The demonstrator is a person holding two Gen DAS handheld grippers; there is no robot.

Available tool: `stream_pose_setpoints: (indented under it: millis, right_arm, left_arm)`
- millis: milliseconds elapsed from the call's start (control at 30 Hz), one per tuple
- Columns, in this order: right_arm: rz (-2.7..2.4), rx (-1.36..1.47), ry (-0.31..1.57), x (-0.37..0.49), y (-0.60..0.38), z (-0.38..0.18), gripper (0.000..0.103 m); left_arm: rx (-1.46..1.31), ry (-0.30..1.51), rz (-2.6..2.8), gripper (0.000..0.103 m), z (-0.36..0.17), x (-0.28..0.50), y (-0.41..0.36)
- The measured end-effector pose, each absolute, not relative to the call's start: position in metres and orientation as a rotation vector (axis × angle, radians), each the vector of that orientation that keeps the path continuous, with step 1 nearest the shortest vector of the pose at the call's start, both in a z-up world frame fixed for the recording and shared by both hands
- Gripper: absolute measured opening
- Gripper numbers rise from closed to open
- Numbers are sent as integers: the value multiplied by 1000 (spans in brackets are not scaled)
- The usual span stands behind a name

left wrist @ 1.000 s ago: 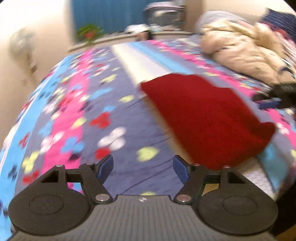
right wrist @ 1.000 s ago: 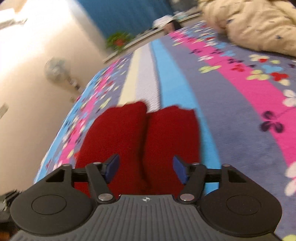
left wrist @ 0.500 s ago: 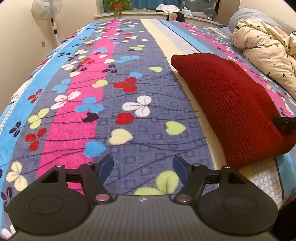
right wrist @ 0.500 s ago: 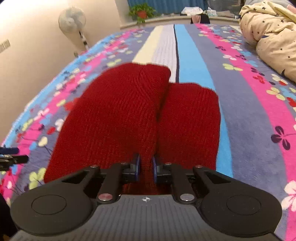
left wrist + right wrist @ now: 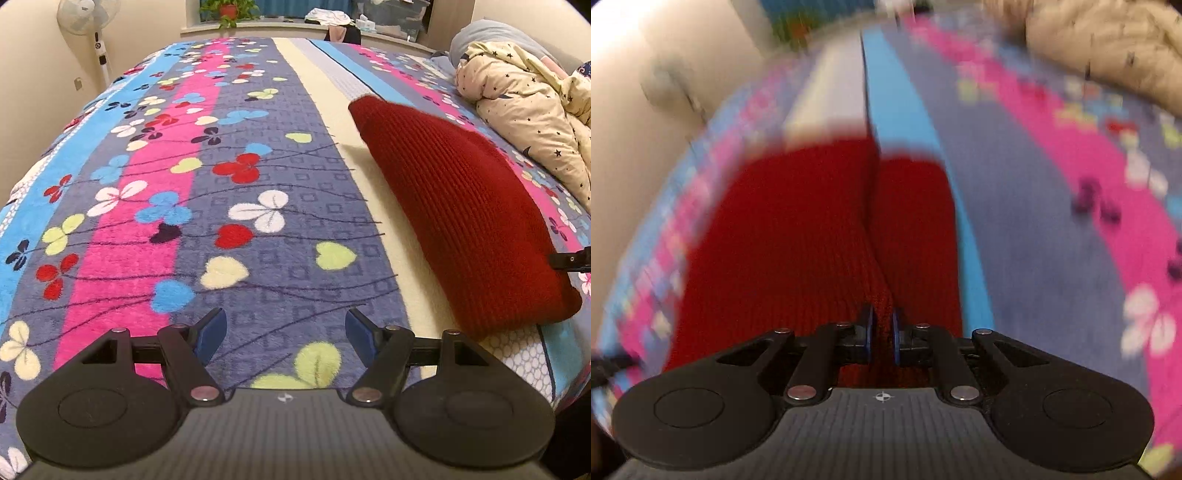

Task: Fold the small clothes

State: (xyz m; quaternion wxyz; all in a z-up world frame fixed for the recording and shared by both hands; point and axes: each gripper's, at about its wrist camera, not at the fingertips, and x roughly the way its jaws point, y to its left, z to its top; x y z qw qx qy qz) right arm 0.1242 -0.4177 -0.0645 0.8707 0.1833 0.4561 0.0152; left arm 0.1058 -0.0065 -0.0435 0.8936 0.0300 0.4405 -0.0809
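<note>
**Warm light, one sharp view, one smeared**

My left view is crisp under warm indoor light; the red knit (image 5: 469, 221) casts a soft shadow leftward on the bed (image 5: 207, 177). Fisheye bends the edges. My right view is heavily motion-blurred, with glare top left.

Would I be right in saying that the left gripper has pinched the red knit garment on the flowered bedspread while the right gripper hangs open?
Not quite: the sides are swapped. The right wrist view shows the right gripper shut on a fold of the red knit garment. The left wrist view shows the left gripper open over the flowered bedspread, holding nothing.
</note>
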Motion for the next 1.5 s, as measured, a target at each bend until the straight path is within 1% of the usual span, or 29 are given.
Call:
stream_pose_setpoints:
  millis: [67,100,133,200,267,333,367,400,433,500,600,667,700,733,867,967,1000,1167,1233,1300,1333,1367,1400,1433,1500]
  right_arm:
    - [50,359,918,123,-413,-58,14]
    - [63,357,895,121,-413,-53,17]
    - [68,374,872,119,-416,-49,24]
    - [31,440,826,116,-428,-44,55]
    - [6,498,797,119,-436,-42,67]
    - [22,530,800,124,-437,-46,69]
    - [28,529,816,129,-433,-50,73]
    - [32,516,843,133,-431,-55,77]
    - [26,495,874,138,-425,-60,78]
    - [16,455,924,144,-419,-68,81]
    - [17,450,930,146,-412,-66,87]
    - [19,453,936,147,-412,-66,88]
    - [19,461,940,149,-412,-67,88]
    - [19,470,944,150,-412,-68,88]
    - [17,484,967,156,-416,-74,90]
    - [25,497,975,158,-419,-75,90]
    - [28,497,976,158,-419,-76,90]
    - [50,488,986,159,-420,-77,89]
    - [55,485,989,160,-420,-78,88]
    - [55,475,984,162,-418,-77,80]
    - [48,482,973,162,-417,-76,78]
    - [46,491,958,162,-417,-75,72]
    - [58,493,939,162,-416,-72,57]
    - [67,488,925,162,-414,-70,56]
    - [74,481,904,162,-411,-67,43]
  left_arm:
    - [60,916,-169,76,-45,106,-8]
    - [58,915,-173,76,-45,105,-8]
    - [56,912,-178,76,-46,105,-9]
    - [55,893,-186,76,-44,105,-11]
    - [45,869,-194,76,-42,104,-11]
    - [22,849,-203,77,-39,106,-11]
    - [12,842,-204,78,-37,107,-12]
    - [5,832,-206,79,-35,110,-13]
    - [1,822,-208,82,-32,113,-16]
    - [0,802,-212,85,-26,121,-24]
    - [-31,785,-248,87,-16,138,-42]
    - [-86,799,-272,91,-13,155,-57]
    - [-110,808,-279,96,-13,164,-64]
    - [-134,815,-284,97,-13,173,-73]
    - [-207,871,-280,97,-22,206,-101]
    - [-263,943,-278,98,-39,230,-118]
    - [-282,958,-275,103,-46,236,-121]
    - [-492,1082,-358,103,-84,265,-121]
    - [-564,1120,-380,103,-97,274,-122]
    - [-601,1132,-390,102,-105,280,-123]
    - [-607,1127,-391,97,-106,281,-122]
    - [-597,1119,-387,94,-105,281,-123]
    - [-579,1107,-381,85,-101,280,-123]
    - [-553,1088,-384,75,-94,278,-123]
    - [-489,1040,-414,69,-76,273,-124]
